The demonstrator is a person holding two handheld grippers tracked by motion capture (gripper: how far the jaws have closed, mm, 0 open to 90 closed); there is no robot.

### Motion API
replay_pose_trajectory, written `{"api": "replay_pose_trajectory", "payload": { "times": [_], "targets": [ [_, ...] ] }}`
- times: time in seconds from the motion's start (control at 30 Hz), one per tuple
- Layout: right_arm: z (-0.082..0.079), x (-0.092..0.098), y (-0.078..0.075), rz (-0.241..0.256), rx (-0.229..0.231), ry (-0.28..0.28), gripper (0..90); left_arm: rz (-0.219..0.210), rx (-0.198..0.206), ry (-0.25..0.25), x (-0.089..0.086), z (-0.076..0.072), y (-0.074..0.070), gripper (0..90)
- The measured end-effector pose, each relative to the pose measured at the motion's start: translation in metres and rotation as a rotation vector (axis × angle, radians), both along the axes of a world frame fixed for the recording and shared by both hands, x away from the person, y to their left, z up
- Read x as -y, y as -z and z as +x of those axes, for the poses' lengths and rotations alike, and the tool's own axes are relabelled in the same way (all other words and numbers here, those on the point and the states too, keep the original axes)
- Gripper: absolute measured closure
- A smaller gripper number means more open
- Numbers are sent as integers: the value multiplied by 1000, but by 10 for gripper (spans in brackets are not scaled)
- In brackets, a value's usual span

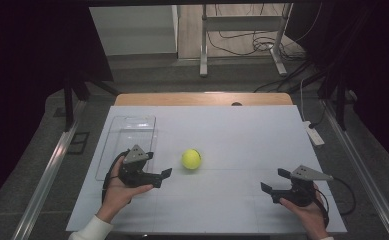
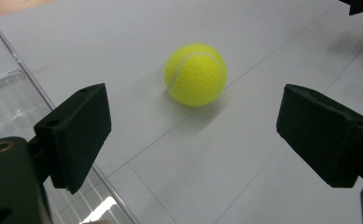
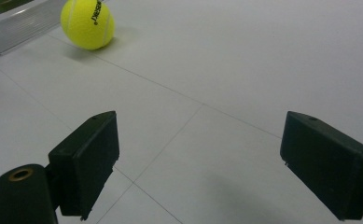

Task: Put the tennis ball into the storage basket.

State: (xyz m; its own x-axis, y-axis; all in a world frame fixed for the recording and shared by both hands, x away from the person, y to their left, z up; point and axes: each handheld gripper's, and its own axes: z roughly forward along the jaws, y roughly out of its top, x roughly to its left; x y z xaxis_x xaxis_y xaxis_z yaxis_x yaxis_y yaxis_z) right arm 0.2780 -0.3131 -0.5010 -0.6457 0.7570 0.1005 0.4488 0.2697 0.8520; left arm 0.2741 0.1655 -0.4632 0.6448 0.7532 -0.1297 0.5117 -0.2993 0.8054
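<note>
One white table (image 1: 222,130) is bearing one clear tray (image 1: 128,135), two grippers, left gripper (image 1: 158,177) and right gripper (image 1: 274,181), both holding jaws apart, and one yellow tennis ball (image 1: 191,159) lying between them, nearer the left.

Your high view looks forward and down from above the near edge of the white surface (image 1: 232,130), well back. Your two gripper views ride low and close, each facing inward; all three share the tennis ball (image 1: 191,159) mid-surface.

light: bright tabletop, dark surround | shadows: soft | focus: near tongs blurred
</note>
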Motion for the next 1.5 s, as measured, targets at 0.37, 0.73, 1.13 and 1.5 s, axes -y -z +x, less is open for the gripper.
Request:
{"api": "replay_pose_trajectory", "payload": {
  "times": [0.37, 0.73, 1.13, 1.5],
  "targets": [
    [0, 0, 0, -6, -1, -3, 123, 15, -12, 36, 7, 6, -3, 107],
    [0, -1, 1, -7, -3, -11, 124, 35, -47, 49, 12, 12, 0, 106],
    [1, -2, 1, -9, -4, -16, 124, 42, -59, 51, 18, 19, -3, 102],
    [0, -1, 1, -11, -4, -12, 124, 57, -84, 66, 27, 28, -1, 96]
  ]
}}
